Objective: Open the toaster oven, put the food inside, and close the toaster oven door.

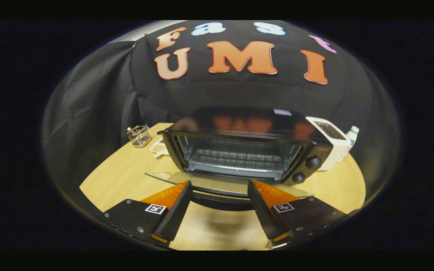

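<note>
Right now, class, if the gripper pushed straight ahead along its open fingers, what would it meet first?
Probably the dark curved handle of the lowered glass oven door, just ahead of the open gripper; the black toaster oven's wire rack lies beyond. Depth is uncertain.

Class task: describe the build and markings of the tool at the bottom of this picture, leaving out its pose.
The gripper has two wedge-shaped jaws tapering to their tips, with ribbed inner faces. Each is mounted on a flat black plate fixed with small screws, and each plate carries a square black-and-white marker tag. The jaws stand open.
</note>
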